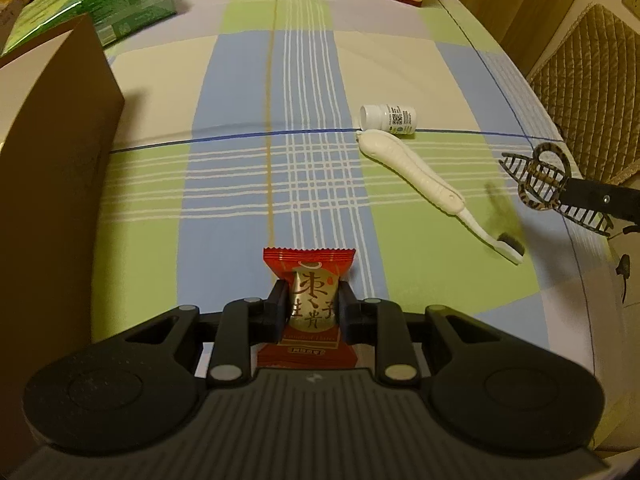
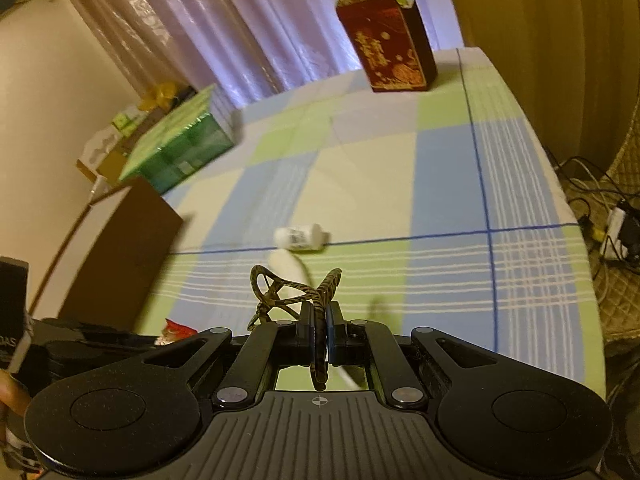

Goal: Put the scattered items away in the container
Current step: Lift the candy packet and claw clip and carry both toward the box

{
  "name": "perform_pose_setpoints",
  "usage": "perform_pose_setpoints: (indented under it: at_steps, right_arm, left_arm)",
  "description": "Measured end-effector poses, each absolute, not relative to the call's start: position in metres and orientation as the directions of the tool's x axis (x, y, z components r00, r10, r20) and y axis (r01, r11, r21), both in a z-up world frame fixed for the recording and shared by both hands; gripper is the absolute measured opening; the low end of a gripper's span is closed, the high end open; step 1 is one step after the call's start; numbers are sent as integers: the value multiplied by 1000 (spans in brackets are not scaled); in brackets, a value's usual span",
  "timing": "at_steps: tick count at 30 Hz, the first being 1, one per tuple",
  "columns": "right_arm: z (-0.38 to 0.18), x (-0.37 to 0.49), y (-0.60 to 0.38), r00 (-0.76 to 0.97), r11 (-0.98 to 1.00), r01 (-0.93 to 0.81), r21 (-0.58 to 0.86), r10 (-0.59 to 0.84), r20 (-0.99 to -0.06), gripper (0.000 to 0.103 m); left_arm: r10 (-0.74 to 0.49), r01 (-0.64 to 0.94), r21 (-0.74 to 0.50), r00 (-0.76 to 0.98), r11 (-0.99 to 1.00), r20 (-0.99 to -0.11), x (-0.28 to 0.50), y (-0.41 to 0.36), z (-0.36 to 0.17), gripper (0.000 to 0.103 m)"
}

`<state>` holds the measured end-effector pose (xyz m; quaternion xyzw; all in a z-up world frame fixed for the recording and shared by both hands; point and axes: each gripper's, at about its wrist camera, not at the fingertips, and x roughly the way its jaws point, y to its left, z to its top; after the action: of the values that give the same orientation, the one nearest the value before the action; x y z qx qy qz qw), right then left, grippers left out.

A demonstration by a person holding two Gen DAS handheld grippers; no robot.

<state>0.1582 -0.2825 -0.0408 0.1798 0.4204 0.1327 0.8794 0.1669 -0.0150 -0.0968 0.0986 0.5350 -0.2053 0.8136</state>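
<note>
Brown box [image 1: 60, 152] interior hidden

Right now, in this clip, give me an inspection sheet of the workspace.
Surface: checked cloth, flat.
Job's things: red snack packet and hair claw held; white bottle on its side; white toothbrush beside it; brown box at left.
Clutter: green carton, red gift box.
Grippers: left gripper shut on the packet; right gripper shut on the claw.
Cables: tangle with power strip on the floor.
Surroundings: curtain, quilted chair.
</note>
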Motion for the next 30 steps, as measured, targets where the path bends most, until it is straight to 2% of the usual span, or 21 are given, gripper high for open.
perform_pose_setpoints:
  at_steps: [16,30]
  right_arm:
    - [-23,147,-250,618,867,-139,478,453,-642,8]
    - [-10,138,-215,638,868,-136,477,445,-628,8]
  left_arm:
    - [-254,407,-76,405,910,-878,149,19,-57,21]
    - [-303,430,-88,464,899,-833,137,49,-21,21]
